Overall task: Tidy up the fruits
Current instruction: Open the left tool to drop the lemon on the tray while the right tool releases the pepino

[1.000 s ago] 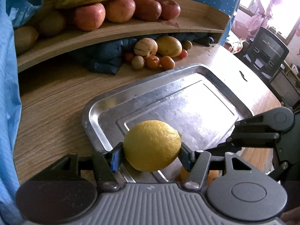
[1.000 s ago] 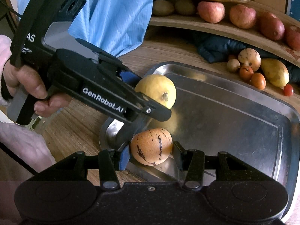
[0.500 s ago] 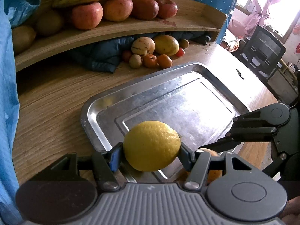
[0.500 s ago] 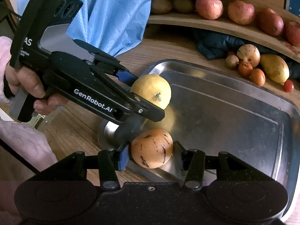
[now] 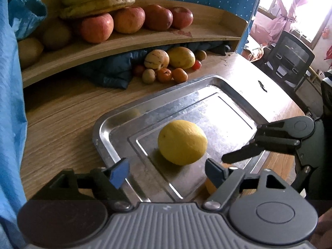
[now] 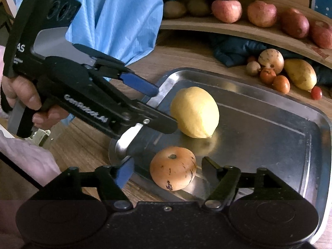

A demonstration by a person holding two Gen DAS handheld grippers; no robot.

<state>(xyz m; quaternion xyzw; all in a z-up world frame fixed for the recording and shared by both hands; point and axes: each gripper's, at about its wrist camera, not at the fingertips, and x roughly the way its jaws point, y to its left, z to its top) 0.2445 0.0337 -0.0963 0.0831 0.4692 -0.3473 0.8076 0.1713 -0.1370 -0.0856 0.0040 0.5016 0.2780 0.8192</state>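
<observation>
Resting beyond left tongs [image 5: 167,171]: lemon [image 5: 182,142]

1. The lemon [image 5: 182,142] is a plump, pale yellow oval with a matte, dimpled skin. It lies on its side on the flat floor of the metal tray [image 5: 232,87], just ahead of the left gripper [image 5: 167,170]. The gripper's jaws are opening, and their blue pads stand clear of the fruit on either side.
2. The orange fruit [image 6: 173,168] is round and tan-orange, with dark flecks and a small dark stem scar facing up. It sits at the tray's near edge, between the opening jaws of the right gripper [image 6: 168,173], with a gap on each side.
3. The two fruits lie near each other without touching.
</observation>
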